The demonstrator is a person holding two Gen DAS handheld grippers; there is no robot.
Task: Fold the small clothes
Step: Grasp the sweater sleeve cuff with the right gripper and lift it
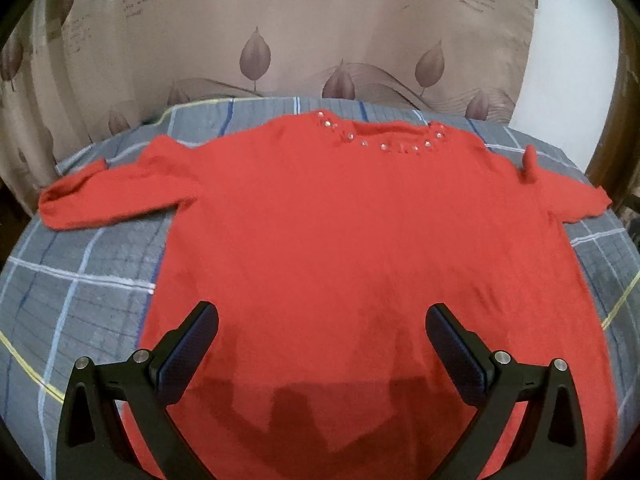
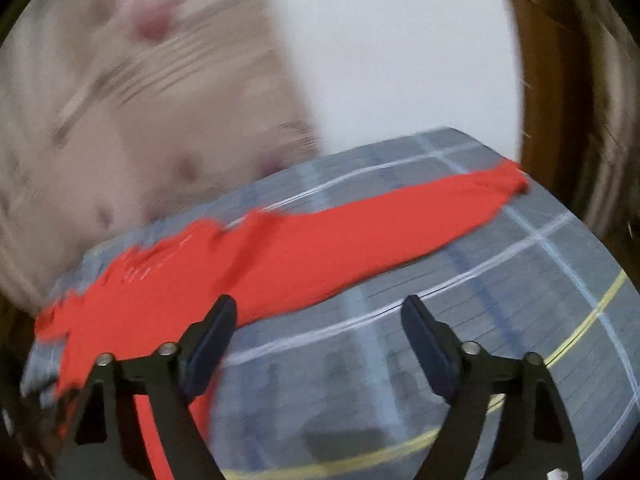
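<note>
A red sweater with small studs round its neckline lies flat, front up, on a grey plaid sheet. Both sleeves stretch out sideways. My left gripper hovers open over the lower middle of the sweater, with nothing between its fingers. In the blurred right wrist view the sweater fills the left side and its right sleeve runs toward the far right corner. My right gripper stands open above the plaid sheet just below that sleeve, its left finger over the sweater's edge, holding nothing.
A beige curtain with leaf prints hangs behind the bed. A white wall and a brown wooden frame stand at the right. The sheet's edges curve away at left and right.
</note>
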